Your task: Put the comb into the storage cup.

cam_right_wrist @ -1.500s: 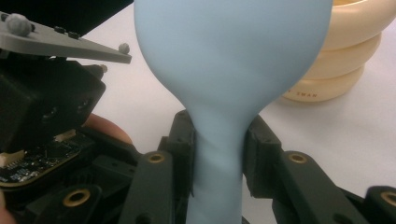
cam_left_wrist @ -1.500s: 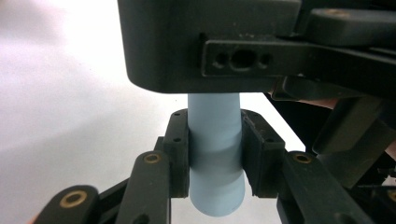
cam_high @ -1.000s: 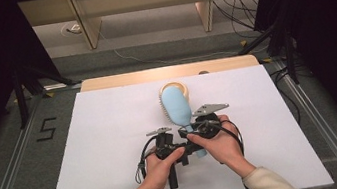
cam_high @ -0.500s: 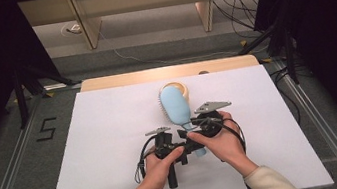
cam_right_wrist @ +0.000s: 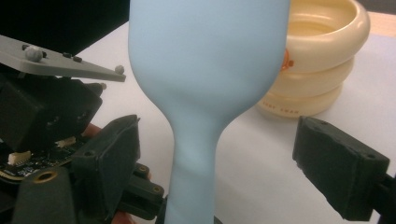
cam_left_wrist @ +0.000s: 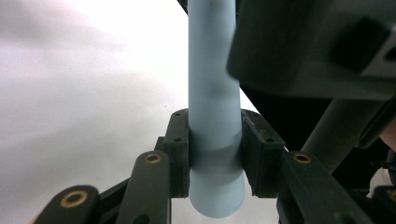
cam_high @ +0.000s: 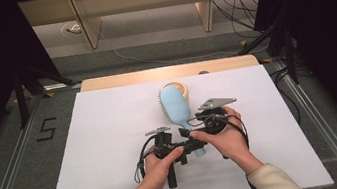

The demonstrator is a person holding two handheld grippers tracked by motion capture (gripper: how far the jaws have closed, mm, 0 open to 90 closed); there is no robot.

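Two tools are at the blue brush (cam_high: pixel 177 109). Its handle is pinched tight by the left tool (cam_left_wrist: pixel 215 154). The right tool (cam_right_wrist: pixel 224 158) has just been opened wide, with the brush neck between its pads, untouched. The handover looks done. A cream ring (cam_right_wrist: pixel 322 56) sits behind.

A black "5" (cam_high: pixel 47 129) is marked on the floor beside the table.

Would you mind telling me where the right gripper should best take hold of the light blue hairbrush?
On the narrow neck of the hairbrush, straddling it from either side: the right gripper has its jaws open around it there, while the left gripper clamps the handle's end.
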